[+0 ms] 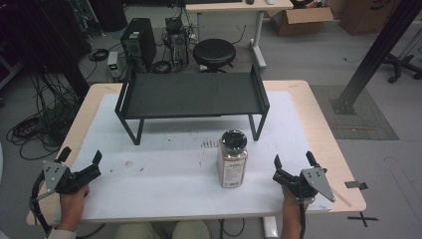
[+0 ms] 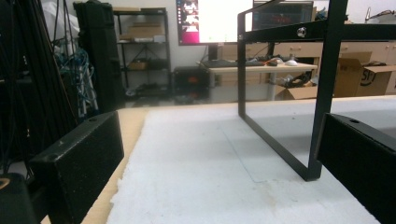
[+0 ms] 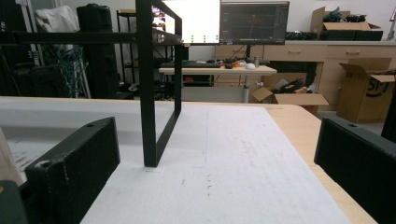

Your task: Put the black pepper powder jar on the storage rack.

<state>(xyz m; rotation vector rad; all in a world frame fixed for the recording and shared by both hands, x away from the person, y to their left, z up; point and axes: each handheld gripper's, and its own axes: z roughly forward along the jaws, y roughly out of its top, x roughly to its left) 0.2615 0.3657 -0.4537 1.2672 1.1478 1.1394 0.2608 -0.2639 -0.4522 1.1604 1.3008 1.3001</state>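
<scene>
A clear jar with a black lid and a printed label stands upright on the white mat, right of centre. Behind it a black metal shelf stands on thin legs. My left gripper rests open near the mat's front left corner, nothing between its jaws. My right gripper is open at the front right, a short way right of the jar. The left gripper view looks past my left gripper at the shelf's leg frame. The right gripper view looks past my right gripper at another leg.
The wooden table ends just beyond the mat on all sides. A black stool, a computer tower and tangled cables sit on the floor behind and left. A black post rises at the right.
</scene>
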